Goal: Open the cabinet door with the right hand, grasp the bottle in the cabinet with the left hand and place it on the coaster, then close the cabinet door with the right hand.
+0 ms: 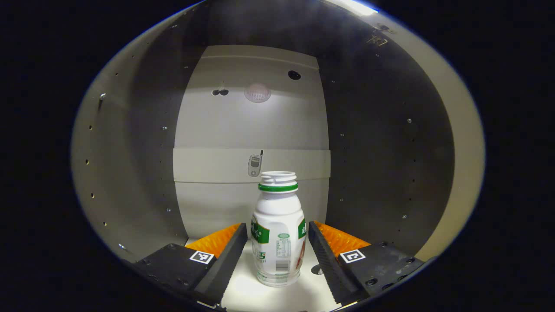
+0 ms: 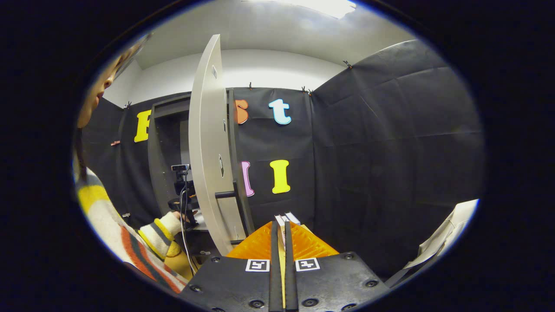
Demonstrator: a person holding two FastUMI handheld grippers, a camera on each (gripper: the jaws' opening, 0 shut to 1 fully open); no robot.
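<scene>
Cabinet door (image 2: 208,143) swung wide open. Inside cabinet (image 1: 130,173), bottle (image 1: 278,229) upright, uncapped, between spread fingers of left gripper (image 1: 277,242), not yet pinched. Right gripper (image 2: 281,242) nearly together, empty. Uneven closing risks tipping bottle over.

— Can you read anything on that bottle (image 1: 277,234)?

— Not really. Its label has green patches, small print and a barcode low down, all too small to make out.

— And the sticker on the cabinet's back wall (image 1: 251,130)?

— That is a picture of a phone (image 1: 255,164), no words.

— The squares on the grippers?

— Black-and-white coded markers (image 1: 352,256), patterns rather than letters or numbers.
</scene>
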